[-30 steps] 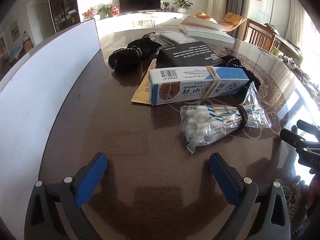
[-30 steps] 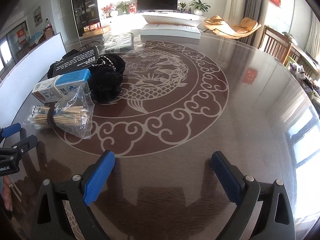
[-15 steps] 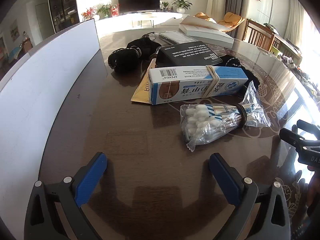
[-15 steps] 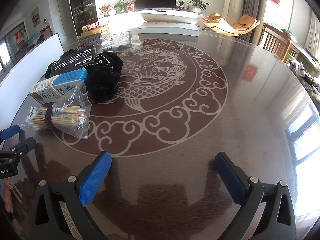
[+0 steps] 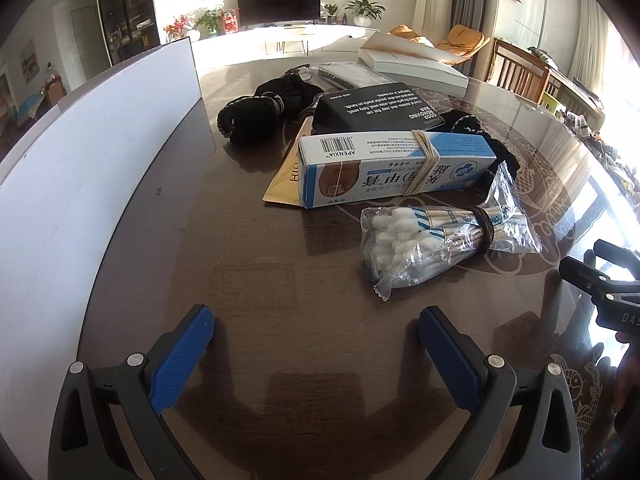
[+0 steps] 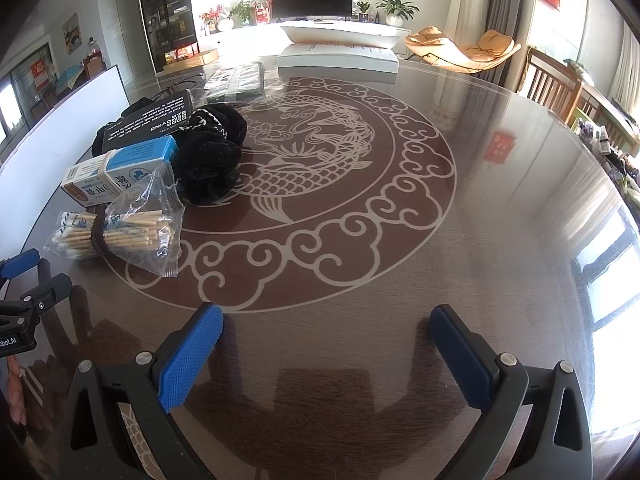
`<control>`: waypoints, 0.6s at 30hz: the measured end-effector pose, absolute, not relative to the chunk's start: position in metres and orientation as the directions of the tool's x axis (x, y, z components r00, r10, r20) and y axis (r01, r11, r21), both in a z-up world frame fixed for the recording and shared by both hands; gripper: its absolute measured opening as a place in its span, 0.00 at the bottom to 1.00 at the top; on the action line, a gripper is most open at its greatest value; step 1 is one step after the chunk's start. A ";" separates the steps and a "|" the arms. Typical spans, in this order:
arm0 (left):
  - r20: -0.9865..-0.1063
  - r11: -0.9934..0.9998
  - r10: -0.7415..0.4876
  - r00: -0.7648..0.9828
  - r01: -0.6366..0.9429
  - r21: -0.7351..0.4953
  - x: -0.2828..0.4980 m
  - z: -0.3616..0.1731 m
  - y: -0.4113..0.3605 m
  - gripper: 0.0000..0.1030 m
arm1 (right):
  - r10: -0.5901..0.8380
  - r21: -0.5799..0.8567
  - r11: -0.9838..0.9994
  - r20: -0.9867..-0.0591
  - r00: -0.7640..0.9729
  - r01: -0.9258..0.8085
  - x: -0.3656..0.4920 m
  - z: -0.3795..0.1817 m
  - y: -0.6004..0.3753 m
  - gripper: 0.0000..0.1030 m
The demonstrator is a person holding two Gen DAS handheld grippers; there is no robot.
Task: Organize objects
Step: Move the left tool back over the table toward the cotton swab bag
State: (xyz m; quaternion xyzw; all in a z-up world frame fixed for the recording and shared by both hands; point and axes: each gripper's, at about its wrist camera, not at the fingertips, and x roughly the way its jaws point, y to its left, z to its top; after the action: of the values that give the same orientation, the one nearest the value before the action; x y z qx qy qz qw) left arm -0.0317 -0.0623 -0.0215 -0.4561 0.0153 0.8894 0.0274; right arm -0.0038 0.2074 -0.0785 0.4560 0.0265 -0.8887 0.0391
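While both grippers gape, cotton swabs (image 5: 436, 236) lie ahead-right of left gripper (image 5: 316, 344).

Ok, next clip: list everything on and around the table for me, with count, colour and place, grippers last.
cotton swab bag: 1, clear with white tips, nearest item to the left gripper
blue and white box: 1, rubber-banded, behind the swabs
black box: 1, white print, behind the blue box
gold packet: 1, partly under the blue box
black fabric pieces: several, around the boxes
white board: 1, upright along the table's left edge
white flat boxes: stacked, table's far side
table: 1, dark brown, pale fish and cloud pattern
left gripper: blue pads, open, empty
right gripper: blue pads, open, empty
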 end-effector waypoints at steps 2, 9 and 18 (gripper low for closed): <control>-0.809 -0.998 0.044 -0.587 -0.060 -0.011 -0.031 -0.021 -0.064 1.00 | -0.046 -0.011 -0.996 -0.813 -0.581 0.094 -0.004 -0.079 0.207 1.00; -0.781 -0.979 0.028 -0.623 0.139 -0.147 -0.029 -0.015 -0.107 1.00 | -0.045 -0.013 -0.995 -0.812 -0.581 0.095 -0.004 -0.079 0.207 1.00; -0.819 -0.998 0.014 -0.574 -0.053 0.020 -0.066 -0.022 -0.029 1.00 | -0.041 -0.019 -0.995 -0.811 -0.584 0.097 -0.003 -0.078 0.205 1.00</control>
State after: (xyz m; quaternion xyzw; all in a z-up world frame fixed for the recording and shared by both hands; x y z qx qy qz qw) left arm -0.0661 -0.0290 -0.0222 -0.4612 0.0212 0.8868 0.0190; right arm -0.0031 0.2052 -0.0783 0.4544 0.0306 -0.8895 0.0387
